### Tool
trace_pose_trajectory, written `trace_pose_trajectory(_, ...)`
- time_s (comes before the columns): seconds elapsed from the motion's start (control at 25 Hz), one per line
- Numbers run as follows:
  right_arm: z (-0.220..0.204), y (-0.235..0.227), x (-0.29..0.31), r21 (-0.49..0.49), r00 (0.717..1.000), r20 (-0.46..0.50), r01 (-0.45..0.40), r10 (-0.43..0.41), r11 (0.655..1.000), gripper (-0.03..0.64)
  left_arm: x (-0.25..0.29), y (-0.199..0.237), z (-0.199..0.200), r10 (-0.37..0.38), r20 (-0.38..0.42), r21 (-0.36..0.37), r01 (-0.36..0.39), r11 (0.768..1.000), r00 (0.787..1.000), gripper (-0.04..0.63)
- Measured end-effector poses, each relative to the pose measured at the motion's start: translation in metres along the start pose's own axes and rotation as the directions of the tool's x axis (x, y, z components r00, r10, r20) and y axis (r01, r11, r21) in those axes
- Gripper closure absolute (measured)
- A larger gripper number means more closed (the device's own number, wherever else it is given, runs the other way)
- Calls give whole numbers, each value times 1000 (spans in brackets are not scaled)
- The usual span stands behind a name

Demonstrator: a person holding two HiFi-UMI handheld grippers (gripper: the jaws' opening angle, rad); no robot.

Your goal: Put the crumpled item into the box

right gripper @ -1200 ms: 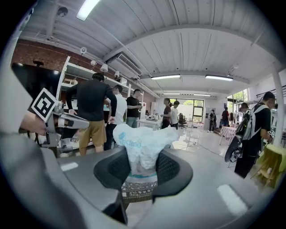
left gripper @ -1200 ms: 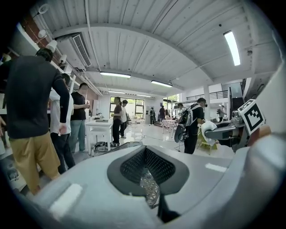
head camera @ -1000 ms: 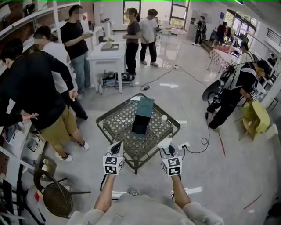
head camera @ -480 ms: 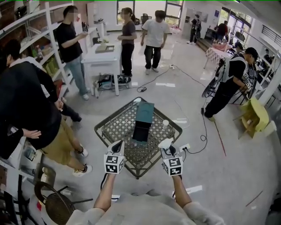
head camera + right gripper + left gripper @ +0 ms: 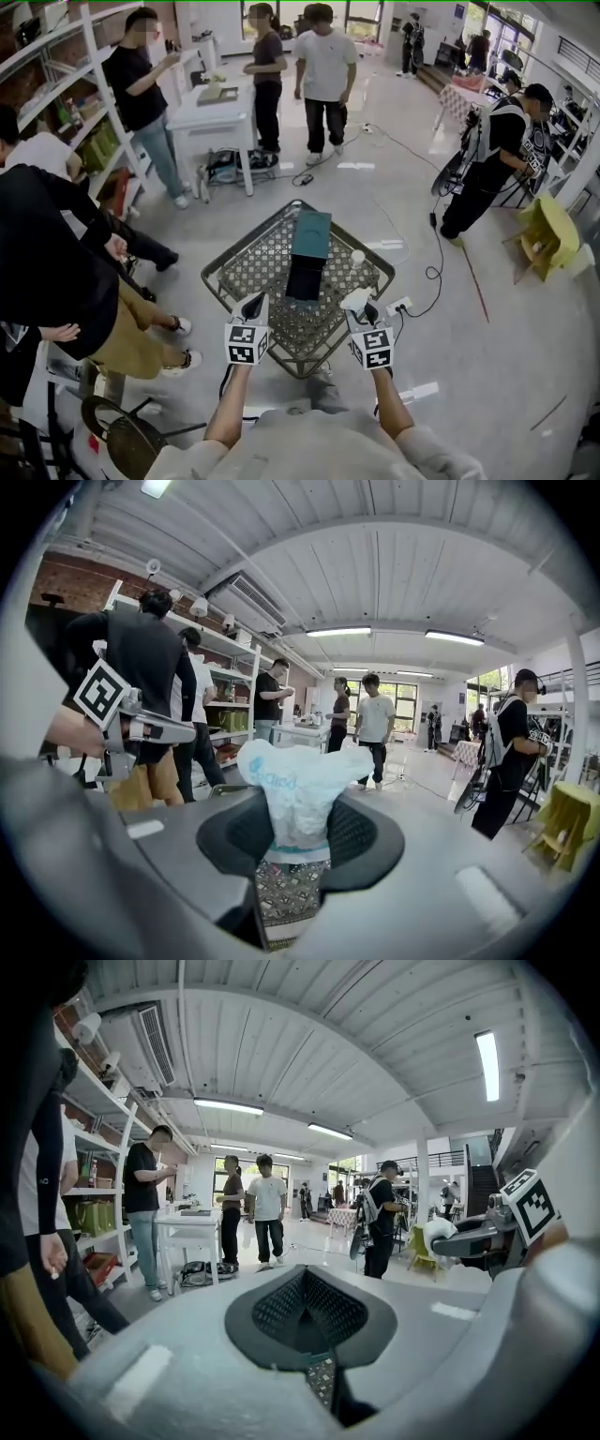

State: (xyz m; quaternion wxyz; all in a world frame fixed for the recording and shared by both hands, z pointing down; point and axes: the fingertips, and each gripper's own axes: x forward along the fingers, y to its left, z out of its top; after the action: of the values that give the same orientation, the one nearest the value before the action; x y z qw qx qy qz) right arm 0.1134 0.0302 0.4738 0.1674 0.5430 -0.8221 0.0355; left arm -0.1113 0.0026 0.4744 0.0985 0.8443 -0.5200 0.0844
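Note:
The crumpled item (image 5: pixel 353 299) is a white plastic wrapper with blue print (image 5: pixel 298 789), and my right gripper (image 5: pixel 360 307) is shut on it, the wad bulging above the jaws (image 5: pixel 298 829). A dark open box (image 5: pixel 305 270) with a teal lid lies along the middle of the mesh table (image 5: pixel 246 265), just beyond both grippers. My left gripper (image 5: pixel 253 306) hovers over the table's near edge, left of the box. Its jaws meet at the tips with nothing between them (image 5: pixel 304 1277). The mesh shows below the pads in both gripper views.
A small white object (image 5: pixel 357 256) sits on the table to the right of the box. A person in tan shorts (image 5: pixel 66 291) stands close at the left. A power strip and cable (image 5: pixel 401 306) lie on the floor at right, and a round chair (image 5: pixel 122 427) stands near left.
Both grippers have moved forward toward the table, the wrapper still held. The table and box look slightly nearer. The people at the left have shifted.

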Motion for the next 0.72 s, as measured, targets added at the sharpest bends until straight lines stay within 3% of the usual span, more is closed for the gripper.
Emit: trace_pose_trajectory(0.72,56,-74,133,4,994,62,-90,90,996,491,116,34,46,78,-2,-9,-78,997,997,590)
